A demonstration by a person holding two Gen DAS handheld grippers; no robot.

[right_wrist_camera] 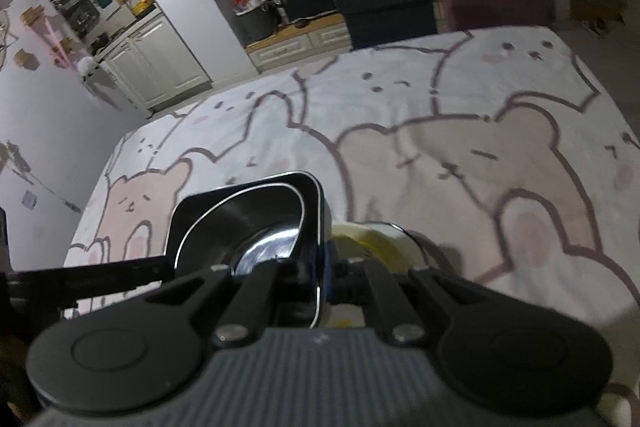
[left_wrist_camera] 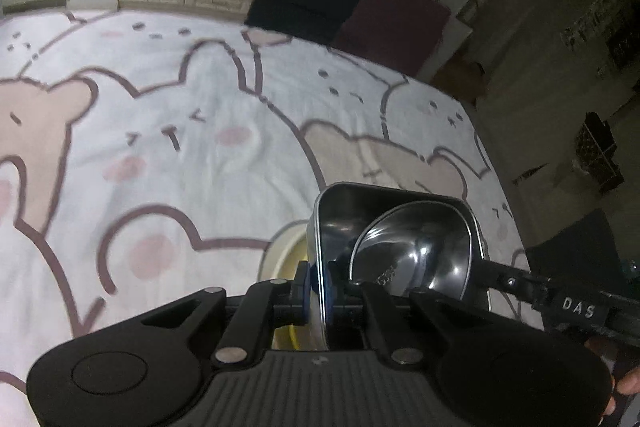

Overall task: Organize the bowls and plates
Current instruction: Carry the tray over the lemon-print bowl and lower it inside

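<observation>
Left view, grip: your left gripper (left_wrist_camera: 316, 285) is clamped narrow on the near wall of the steel tray (left_wrist_camera: 384, 223), blue pads pinching the rim from both sides.
Left view, load: a round steel bowl (left_wrist_camera: 416, 251) sits tilted inside the tray, leaning toward the right side. It's loose in there, so tip the tray more and I'd bet it slides or clatters out.
Left view, below: a cream dish (left_wrist_camera: 284, 255) shows just under the tray's left edge, on the bear-print cloth (left_wrist_camera: 160, 147). Can't tell if the tray touches it.
Left view, other tool: the right gripper (left_wrist_camera: 486, 269) comes in from the right and meets the tray's far wall.
Right view, grip: your right gripper (right_wrist_camera: 322, 275) is pinched shut on the opposite tray (right_wrist_camera: 248, 203) rim, thin edge only.
Right view, risk: two thin rim pinches carrying one tray. If your hands drift apart or twist differently, one pad could slip off the slick steel.
Right view, dish: the cream dish (right_wrist_camera: 372, 239) sits just beside the tray, so a low pass could knock it.
Both views, blur: the picture's smeary, so go easy.
</observation>
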